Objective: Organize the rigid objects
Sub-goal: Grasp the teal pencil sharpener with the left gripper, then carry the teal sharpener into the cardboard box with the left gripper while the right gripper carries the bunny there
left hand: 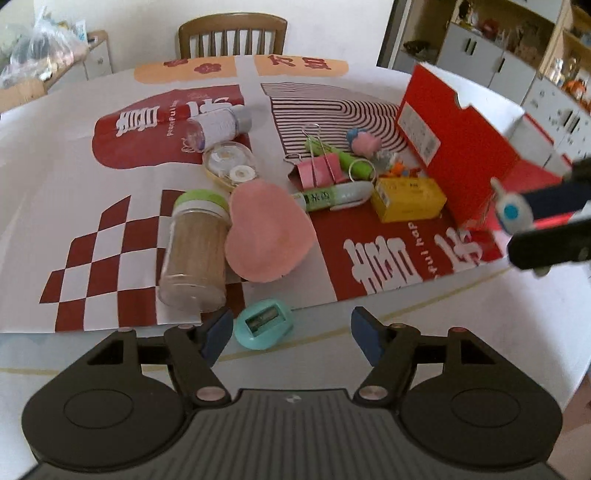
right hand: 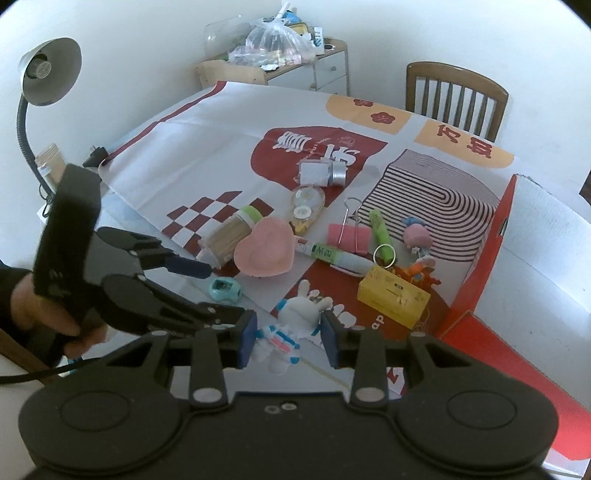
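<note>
My left gripper (left hand: 290, 338) is open, just above a teal pencil sharpener (left hand: 263, 324) at the table's near edge. My right gripper (right hand: 289, 339) holds a white rabbit figure (right hand: 295, 325) between its pads, lifted near the red box (right hand: 491, 266); in the left wrist view it shows at the right (left hand: 517, 212) beside the box (left hand: 461, 147). A pink heart case (left hand: 267, 234), a toothpick jar (left hand: 195, 251), a yellow box (left hand: 408, 199), a pink binder clip (left hand: 321, 170), a green pen (left hand: 332, 195) and a tape dispenser (left hand: 229, 162) lie on the mat.
A small bottle (left hand: 218, 125) and a pink toy (left hand: 364, 142) lie further back. A wooden chair (left hand: 232, 35) stands behind the table. A desk lamp (right hand: 40, 74) stands at the left in the right wrist view. Shelves (left hand: 517, 55) fill the right background.
</note>
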{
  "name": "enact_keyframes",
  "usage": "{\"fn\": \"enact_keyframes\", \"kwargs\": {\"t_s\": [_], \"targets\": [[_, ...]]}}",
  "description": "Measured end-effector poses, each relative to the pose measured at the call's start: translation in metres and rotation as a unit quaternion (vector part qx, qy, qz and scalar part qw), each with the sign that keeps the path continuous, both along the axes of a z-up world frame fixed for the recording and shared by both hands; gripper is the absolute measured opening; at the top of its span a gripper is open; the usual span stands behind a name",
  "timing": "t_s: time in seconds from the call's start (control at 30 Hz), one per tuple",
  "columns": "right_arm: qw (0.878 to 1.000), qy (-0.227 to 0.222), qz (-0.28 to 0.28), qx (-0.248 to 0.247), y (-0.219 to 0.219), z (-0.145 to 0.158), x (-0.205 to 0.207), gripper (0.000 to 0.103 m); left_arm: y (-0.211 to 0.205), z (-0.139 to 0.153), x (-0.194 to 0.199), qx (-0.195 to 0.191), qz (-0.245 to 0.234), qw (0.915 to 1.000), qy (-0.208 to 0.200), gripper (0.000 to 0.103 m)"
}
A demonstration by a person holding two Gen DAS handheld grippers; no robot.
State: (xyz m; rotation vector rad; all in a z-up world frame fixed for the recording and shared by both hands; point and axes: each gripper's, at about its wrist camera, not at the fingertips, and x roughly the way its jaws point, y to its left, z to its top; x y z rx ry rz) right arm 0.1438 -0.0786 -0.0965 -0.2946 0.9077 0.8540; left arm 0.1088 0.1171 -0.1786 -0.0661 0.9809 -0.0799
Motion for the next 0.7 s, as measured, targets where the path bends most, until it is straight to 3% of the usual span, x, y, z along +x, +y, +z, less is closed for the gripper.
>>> {"fn": "enact_keyframes", "kwargs": {"t_s": [0.2, 0.47, 0.7], "targets": [[1.0, 0.003, 0.016, -0.003, -0.006, -0.002, -0.001, 0.036, 0.0, -0.013, 0.005, 0.023, 0.041, 0.9989, 0.005, 0.067], [1.0, 0.005, 0.023, -0.01, -0.015, -0.004, -0.002, 0.036, -0.006, -0.017, 0.008, 0.053, 0.068, 0.9963, -0.004, 0.038], [0.999, -0.003, 0.028, -0.018, -0.022, 0.0, 0.0, 0.036, -0.009, -0.005, 0.004, 0.039, 0.088, 0.9952, -0.015, 0.038]]}}
